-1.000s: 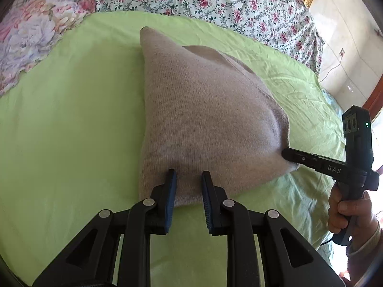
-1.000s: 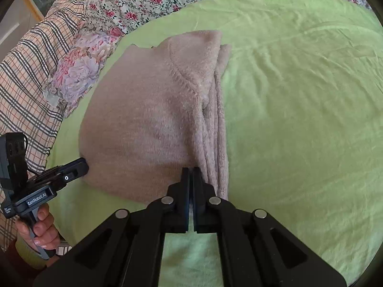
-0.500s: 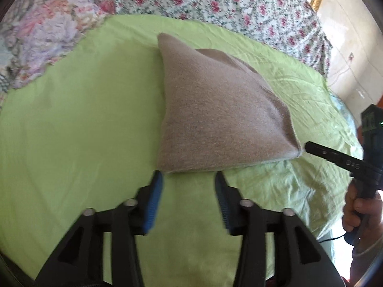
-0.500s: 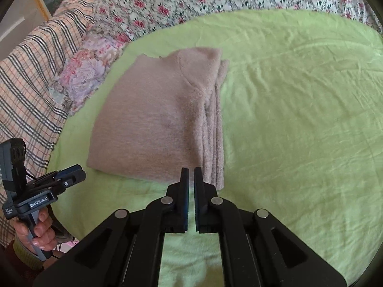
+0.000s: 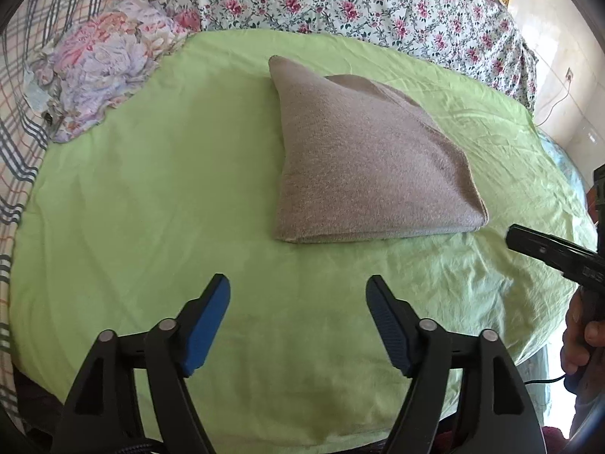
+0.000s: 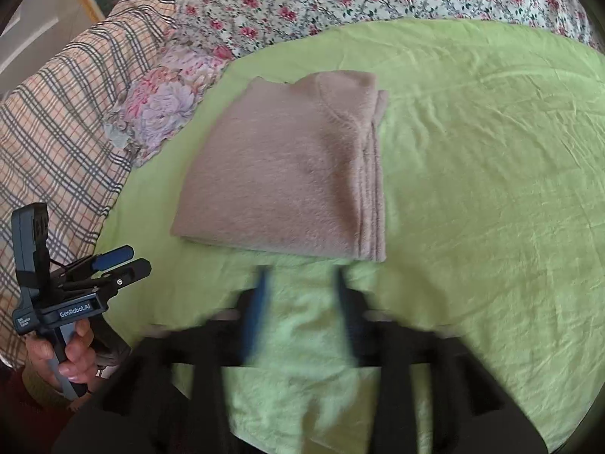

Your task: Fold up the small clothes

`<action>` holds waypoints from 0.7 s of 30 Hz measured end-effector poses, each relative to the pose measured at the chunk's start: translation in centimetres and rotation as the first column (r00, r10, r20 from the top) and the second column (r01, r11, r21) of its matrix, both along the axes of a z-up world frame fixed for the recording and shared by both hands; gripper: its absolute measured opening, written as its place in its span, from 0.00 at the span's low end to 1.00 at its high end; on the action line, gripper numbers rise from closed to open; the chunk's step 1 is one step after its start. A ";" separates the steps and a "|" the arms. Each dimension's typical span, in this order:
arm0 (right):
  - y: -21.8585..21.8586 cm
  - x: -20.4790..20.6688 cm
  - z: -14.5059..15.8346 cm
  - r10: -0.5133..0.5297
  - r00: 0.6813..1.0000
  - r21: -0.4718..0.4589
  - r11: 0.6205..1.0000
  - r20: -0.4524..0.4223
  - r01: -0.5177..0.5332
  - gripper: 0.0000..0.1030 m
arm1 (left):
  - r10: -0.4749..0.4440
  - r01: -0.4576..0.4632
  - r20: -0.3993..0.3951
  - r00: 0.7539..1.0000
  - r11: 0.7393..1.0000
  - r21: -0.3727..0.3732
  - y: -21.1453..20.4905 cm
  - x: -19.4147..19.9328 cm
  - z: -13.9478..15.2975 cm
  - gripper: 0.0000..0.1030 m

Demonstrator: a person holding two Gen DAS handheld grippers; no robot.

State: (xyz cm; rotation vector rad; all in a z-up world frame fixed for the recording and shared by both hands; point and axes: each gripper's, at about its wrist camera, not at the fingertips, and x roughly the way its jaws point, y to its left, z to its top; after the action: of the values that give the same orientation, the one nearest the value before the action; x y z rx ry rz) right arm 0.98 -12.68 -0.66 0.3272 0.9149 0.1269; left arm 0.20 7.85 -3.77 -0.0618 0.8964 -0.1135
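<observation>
The left gripper (image 5: 297, 295), black with blue pads, has its jaws opening; nothing sits between them, only bare sheet. The right gripper (image 6: 300, 283), blurred in its own view, is likewise opening and holds nothing.

Just beyond both sets of fingertips, not touching them, lies the beige knitted sweater (image 5: 363, 166), folded into a compact, layered rectangle with stacked edges along one side. It rests flat on the light green bed sheet (image 5: 151, 189), near the floral pillow (image 6: 162, 109).

Judgement: the folding of this garment appears complete and the garment released. No other unfolded garment is visible.
</observation>
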 end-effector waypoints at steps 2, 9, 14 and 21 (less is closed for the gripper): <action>0.2 -0.4 0.1 0.005 1.000 -0.014 1.000 0.007 -0.005 0.56 | -0.001 0.001 0.012 1.000 1.000 0.008 0.0 -0.4 0.3 0.76; -0.1 -0.7 -0.3 0.000 1.000 -0.016 1.000 -0.007 0.000 0.56 | 0.014 -0.014 0.004 1.000 1.000 0.020 0.2 -0.5 0.1 0.79; -0.3 -0.2 -0.1 -0.007 1.000 -0.017 1.000 -0.006 0.006 0.57 | 0.047 -0.048 0.025 0.999 0.998 0.046 0.7 -0.1 0.7 0.79; -0.7 0.5 -0.3 -0.025 1.000 -0.015 1.000 -0.012 0.025 0.64 | 0.065 -0.065 0.004 0.998 0.996 0.060 0.6 0.6 0.8 0.79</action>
State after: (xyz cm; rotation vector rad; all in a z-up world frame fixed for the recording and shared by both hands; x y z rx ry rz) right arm 1.52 -13.36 -0.95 0.3255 0.9234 0.0949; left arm 0.81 8.43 -2.93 -0.0345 0.8943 -0.0258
